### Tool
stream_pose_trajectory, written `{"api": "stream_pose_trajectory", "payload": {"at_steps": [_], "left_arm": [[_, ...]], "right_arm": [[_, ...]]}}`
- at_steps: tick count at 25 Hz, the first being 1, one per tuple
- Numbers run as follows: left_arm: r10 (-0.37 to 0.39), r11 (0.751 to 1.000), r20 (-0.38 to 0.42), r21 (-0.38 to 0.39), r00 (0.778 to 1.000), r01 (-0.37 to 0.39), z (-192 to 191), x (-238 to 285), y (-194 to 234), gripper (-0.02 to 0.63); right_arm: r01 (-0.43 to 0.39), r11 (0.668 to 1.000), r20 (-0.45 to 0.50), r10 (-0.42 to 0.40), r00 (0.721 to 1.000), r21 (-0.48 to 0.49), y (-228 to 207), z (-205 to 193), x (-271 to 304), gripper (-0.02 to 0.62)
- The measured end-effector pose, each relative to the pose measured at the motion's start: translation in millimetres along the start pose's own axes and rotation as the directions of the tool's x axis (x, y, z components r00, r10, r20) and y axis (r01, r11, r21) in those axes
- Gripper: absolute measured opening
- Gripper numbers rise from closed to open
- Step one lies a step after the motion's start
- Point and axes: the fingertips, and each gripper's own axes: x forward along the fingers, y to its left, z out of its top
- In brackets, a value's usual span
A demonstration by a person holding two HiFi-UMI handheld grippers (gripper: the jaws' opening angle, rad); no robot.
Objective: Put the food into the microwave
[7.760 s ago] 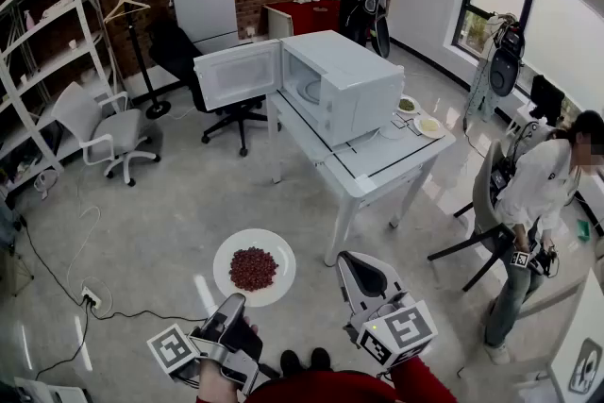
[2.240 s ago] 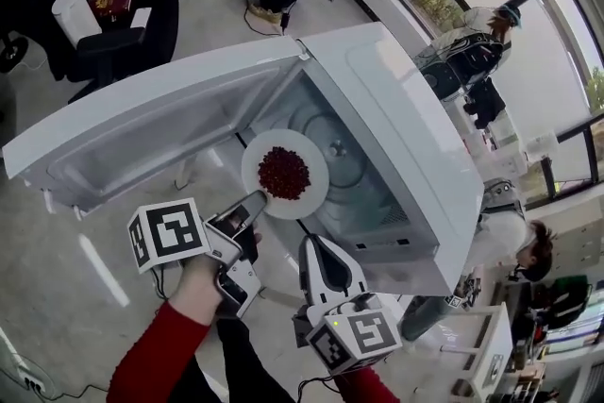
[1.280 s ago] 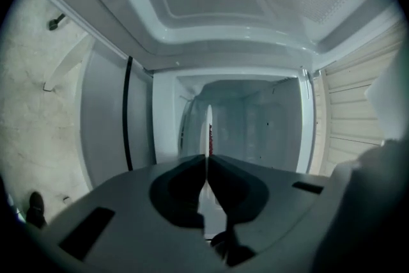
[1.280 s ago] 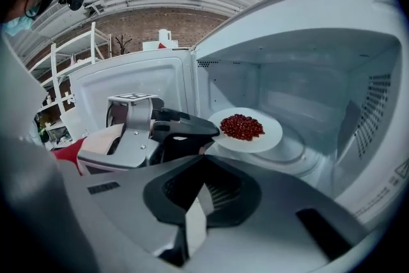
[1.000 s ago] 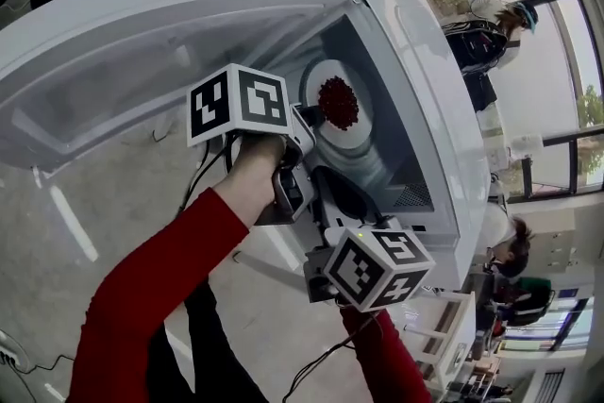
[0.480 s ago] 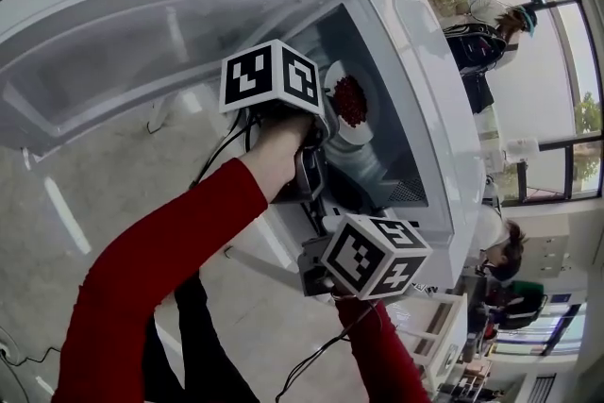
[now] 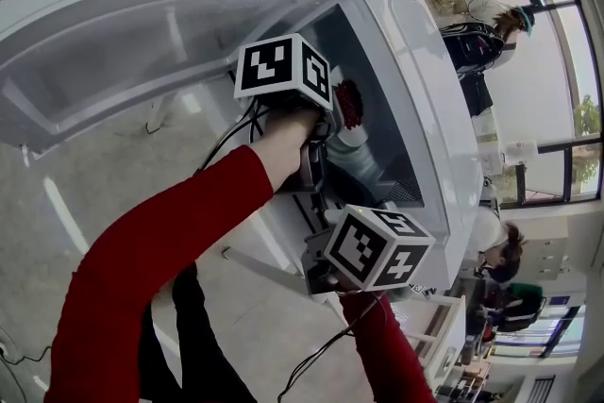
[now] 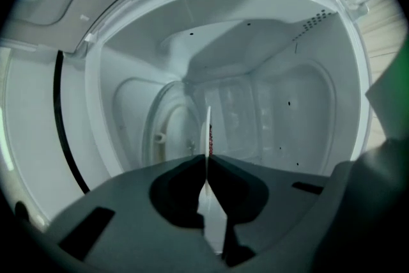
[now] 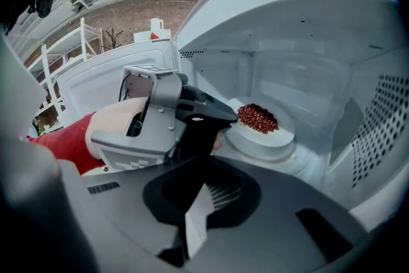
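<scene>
The white plate [image 9: 268, 137] with a heap of red food [image 9: 257, 117] is inside the open microwave [image 7: 425, 109], just above its glass turntable [image 9: 303, 166]. My left gripper [image 9: 220, 121] reaches in through the opening and is shut on the plate's near rim. In the left gripper view the plate [image 8: 208, 131] shows edge-on between the pads of the left gripper [image 8: 206, 160]. In the head view the left marker cube [image 7: 283, 66] hides most of the plate, and only some food [image 7: 347, 101] shows. My right gripper [image 9: 203, 183] hangs shut and empty outside the opening.
The microwave door [image 7: 142, 42] stands swung wide to the left. Below the opening lies grey floor [image 7: 57, 203]. A person [image 7: 477, 33] stands by the windows at the right, another [image 7: 500, 250] lower down. The cavity's back wall [image 8: 268, 118] is close ahead.
My left gripper has carried the plate deeper into the microwave and turned a little; its cube now covers more of the plate. The right gripper has stayed put.
</scene>
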Motion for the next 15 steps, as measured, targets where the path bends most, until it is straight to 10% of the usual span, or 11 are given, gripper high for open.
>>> {"api": "stream_pose_trajectory", "payload": {"at_steps": [15], "left_arm": [[0.144, 0.984, -0.055, 0.112, 0.988, -0.137, -5.2, 3.3, 6.7, 0.021]], "right_arm": [[0.029, 0.999, -0.049, -0.030, 0.998, -0.018, -0.9, -6.0, 1.0, 0.014]]}}
